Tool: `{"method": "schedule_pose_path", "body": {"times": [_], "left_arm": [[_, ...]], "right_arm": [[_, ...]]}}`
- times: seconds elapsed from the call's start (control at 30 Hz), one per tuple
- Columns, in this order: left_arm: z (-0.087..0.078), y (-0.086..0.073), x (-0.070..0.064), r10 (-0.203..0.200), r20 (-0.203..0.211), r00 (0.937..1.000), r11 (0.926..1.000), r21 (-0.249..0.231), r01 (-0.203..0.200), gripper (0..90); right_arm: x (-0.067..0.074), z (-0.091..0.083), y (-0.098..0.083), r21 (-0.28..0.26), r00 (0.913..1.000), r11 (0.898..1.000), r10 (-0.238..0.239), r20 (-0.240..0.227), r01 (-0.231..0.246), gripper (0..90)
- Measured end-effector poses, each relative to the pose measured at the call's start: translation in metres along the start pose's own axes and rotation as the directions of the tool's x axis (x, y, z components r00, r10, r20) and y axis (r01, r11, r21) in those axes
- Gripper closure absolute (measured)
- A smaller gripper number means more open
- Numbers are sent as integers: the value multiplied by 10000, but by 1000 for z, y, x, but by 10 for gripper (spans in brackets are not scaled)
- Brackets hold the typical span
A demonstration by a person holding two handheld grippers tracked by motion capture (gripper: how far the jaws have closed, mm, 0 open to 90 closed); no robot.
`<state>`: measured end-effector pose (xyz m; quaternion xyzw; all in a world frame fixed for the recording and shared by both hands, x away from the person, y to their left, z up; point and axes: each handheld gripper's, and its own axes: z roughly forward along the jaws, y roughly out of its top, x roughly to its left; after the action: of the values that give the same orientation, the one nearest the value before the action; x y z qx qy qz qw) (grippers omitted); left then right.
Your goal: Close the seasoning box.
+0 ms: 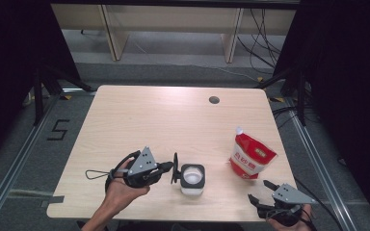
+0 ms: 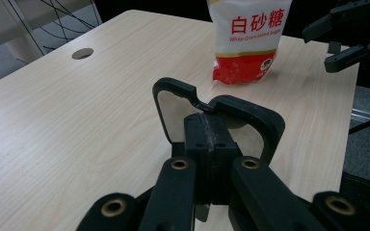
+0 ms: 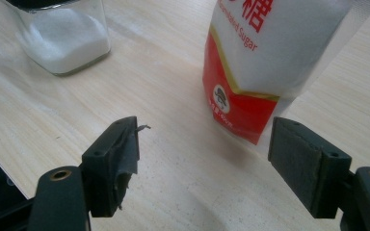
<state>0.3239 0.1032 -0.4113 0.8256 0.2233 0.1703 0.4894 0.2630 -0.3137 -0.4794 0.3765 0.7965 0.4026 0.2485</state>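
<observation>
My left gripper (image 1: 171, 169) is shut on a black square lid (image 1: 176, 164), which it holds on edge just left of a square glass jar (image 1: 192, 179) of white sugar. In the left gripper view the pads of that gripper (image 2: 213, 137) pinch the near rim of the lid (image 2: 265, 120), a rounded frame through which the table shows. A red and white sugar bag (image 1: 251, 156) stands at the right. My right gripper (image 1: 261, 191) is open near the front right edge. Its jaws (image 3: 204, 154) stand apart in front of the bag (image 3: 260, 62), and the jar (image 3: 62, 43) is at the far left.
The light wooden table (image 1: 149, 115) has a round cable hole (image 1: 214, 100) near its far edge. Dark curtains hang at both sides, and cables lie on the floor beyond. My right gripper (image 2: 339, 41) also shows beside the bag (image 2: 248, 38).
</observation>
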Motion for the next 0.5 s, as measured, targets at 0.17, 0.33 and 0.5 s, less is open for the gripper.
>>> {"method": "schedule_pose_path", "body": {"times": [0.17,0.33,0.5], "left_arm": [[4,3,-3,114,99,9999,9999,-1,-114,891],[15,7,-8,278,329,9991,9996,31,-279,891],[31,8,-18,297,693,9972,9993,186,-311,891]], "right_arm": [[-1,0,1,-114,9997,9997,-202,108,204,272],[-1,-1,1,-129,9997,9996,-232,120,233,270],[2,-1,1,-92,10000,10000,7,39,-7,266]]}}
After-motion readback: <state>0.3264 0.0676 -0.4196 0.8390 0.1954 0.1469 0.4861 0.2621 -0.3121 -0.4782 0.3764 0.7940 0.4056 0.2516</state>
